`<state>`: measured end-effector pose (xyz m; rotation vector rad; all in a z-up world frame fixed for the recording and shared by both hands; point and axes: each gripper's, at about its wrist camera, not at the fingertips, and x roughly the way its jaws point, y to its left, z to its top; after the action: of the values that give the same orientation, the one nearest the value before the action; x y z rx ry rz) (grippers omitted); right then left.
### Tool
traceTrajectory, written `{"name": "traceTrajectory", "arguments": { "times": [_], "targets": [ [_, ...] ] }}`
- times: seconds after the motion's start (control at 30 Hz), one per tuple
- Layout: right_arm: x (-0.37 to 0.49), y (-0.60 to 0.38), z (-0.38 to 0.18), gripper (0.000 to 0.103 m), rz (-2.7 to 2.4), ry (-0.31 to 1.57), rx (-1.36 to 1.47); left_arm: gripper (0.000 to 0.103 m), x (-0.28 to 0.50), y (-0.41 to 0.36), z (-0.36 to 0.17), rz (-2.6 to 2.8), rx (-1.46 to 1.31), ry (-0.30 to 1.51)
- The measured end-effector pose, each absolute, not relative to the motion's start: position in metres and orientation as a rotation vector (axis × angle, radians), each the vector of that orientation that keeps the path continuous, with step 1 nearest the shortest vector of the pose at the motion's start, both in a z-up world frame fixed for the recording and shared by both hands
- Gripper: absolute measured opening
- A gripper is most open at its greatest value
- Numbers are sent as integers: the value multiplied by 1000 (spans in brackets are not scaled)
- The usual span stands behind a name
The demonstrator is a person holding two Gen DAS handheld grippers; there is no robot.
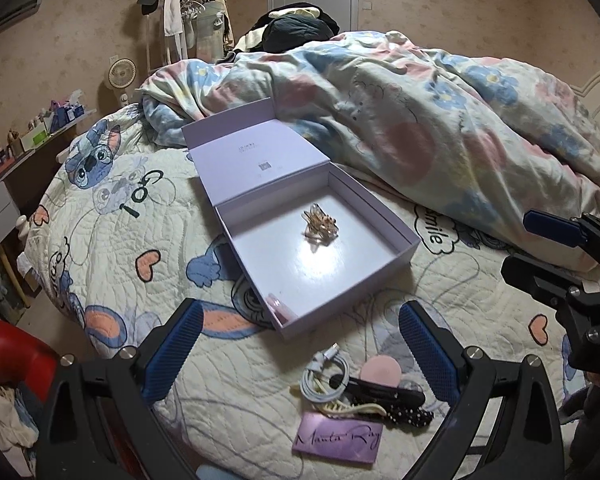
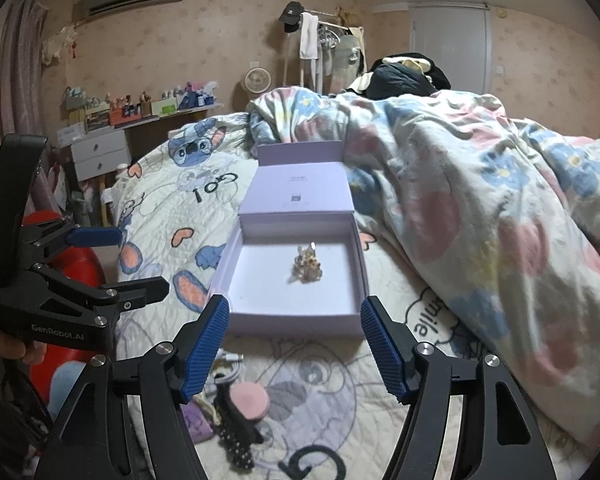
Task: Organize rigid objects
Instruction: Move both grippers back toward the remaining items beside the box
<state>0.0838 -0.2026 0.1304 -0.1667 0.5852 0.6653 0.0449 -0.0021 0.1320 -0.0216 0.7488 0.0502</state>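
An open lilac box (image 1: pixel 396 226) (image 2: pixel 236 256) lies on the bed with its lid folded back. A golden hair claw (image 1: pixel 319 225) (image 2: pixel 308 266) sits inside it. A pink item (image 1: pixel 278 307) rests in the box's near corner. In front of the box lie a white coiled cable (image 1: pixel 325 378), a pink round puff (image 1: pixel 381 369) (image 2: pixel 251 400), a black hair clip (image 1: pixel 384 393), a cream hair claw (image 1: pixel 354 409), a dotted black clip (image 1: pixel 410 416) (image 2: pixel 236 442) and a purple card (image 1: pixel 338 437). My left gripper (image 1: pixel 300 356) is open above these items. My right gripper (image 2: pixel 294 342) is open just before the box.
A bunched floral duvet (image 1: pixel 440 120) (image 2: pixel 480 200) lies right of and behind the box. The bed's left edge drops to the floor, with a red object (image 1: pixel 8 354) there. A desk with drawers (image 2: pixel 100 152) stands at the far left.
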Motion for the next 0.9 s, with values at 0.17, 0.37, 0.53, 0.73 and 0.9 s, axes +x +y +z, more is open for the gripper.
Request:
{"name": "traceTrajectory", "arguments": {
  "times": [0.17,0.37,0.53,0.73,0.9],
  "targets": [
    [75,-209,120,69,664,610,-156,100,34,-8,122,39,-37,766],
    [67,-214,105,69,664,641,-153,100,25,-11,108,38,-40,791],
    [63,-213,92,69,669,669,-150,100,21,-13,94,33,-47,814],
    [60,-209,74,69,681,702,-152,100,13,-14,79,24,-58,832],
    [56,-206,61,69,693,722,-145,100,7,-11,68,19,-79,849]
  ]
}}
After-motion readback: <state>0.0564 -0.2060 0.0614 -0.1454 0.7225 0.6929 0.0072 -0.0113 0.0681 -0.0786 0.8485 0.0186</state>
